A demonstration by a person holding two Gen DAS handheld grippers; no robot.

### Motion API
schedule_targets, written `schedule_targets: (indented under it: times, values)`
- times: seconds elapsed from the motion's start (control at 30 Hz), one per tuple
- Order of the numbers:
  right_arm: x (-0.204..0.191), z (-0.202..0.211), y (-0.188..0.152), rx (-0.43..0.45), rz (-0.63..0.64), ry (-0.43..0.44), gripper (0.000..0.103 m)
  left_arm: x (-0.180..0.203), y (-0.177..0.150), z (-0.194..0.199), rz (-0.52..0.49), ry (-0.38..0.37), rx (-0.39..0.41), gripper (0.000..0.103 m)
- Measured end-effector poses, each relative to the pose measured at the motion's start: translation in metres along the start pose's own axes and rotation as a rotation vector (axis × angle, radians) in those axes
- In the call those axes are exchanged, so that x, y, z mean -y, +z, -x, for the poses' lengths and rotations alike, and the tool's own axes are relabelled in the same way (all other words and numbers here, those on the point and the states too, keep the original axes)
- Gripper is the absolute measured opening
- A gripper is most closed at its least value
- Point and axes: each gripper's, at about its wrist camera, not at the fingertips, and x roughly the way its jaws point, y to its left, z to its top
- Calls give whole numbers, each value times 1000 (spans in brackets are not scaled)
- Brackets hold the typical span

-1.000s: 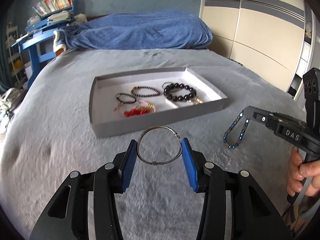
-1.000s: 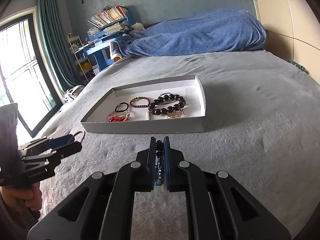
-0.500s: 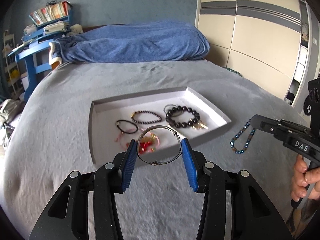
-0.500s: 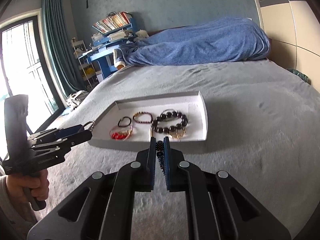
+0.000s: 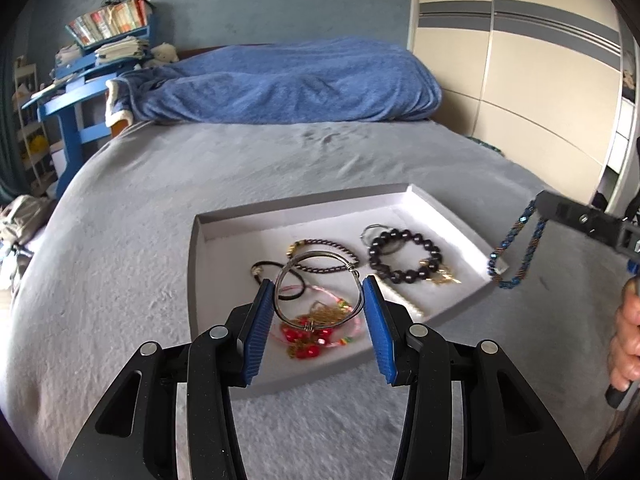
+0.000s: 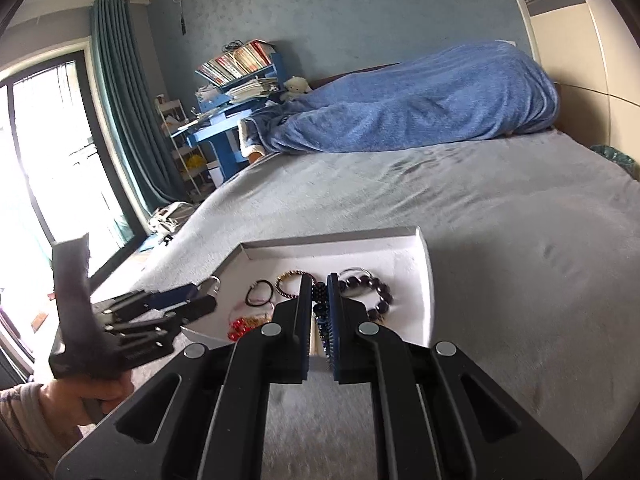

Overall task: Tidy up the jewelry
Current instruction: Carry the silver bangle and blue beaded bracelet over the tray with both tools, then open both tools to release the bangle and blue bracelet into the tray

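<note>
My left gripper is shut on a thin silver bangle and holds it above the near part of the white tray. My right gripper is shut on a blue beaded bracelet, which hangs over the tray's right edge in the left wrist view. The tray lies on the grey bed. In it lie a black bead bracelet, a dark purple bead bracelet, a black cord and red-and-gold pieces.
The grey bedspread surrounds the tray. A blue blanket is heaped at the far end. A blue desk with books stands far left. Wardrobe doors are to the right; a curtained window is left.
Both grippers have moved forward over the tray with their bracelets still held. The bangle now hangs above the tray's contents, and the blue bracelet has come over the tray's right edge.
</note>
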Motion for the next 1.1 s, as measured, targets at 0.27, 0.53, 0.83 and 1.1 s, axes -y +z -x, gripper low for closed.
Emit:
schedule_targets:
  times: [0.27,0.53,0.83,1.1]
  values:
    - [1,-20,8,-2,-8,16,7,-14,-2,-22,22,29,-53,46]
    - [-7,-48,1,-49,15,28,7,-13,-7,-40,26,30,-104,46]
    - [8,-80,-20,-151,24,-57,7,-9,-15,-51,20,27,-141,47]
    - [22,-90,-32,-195,18,-152,7,-8,-16,-49,21,39,-122,50]
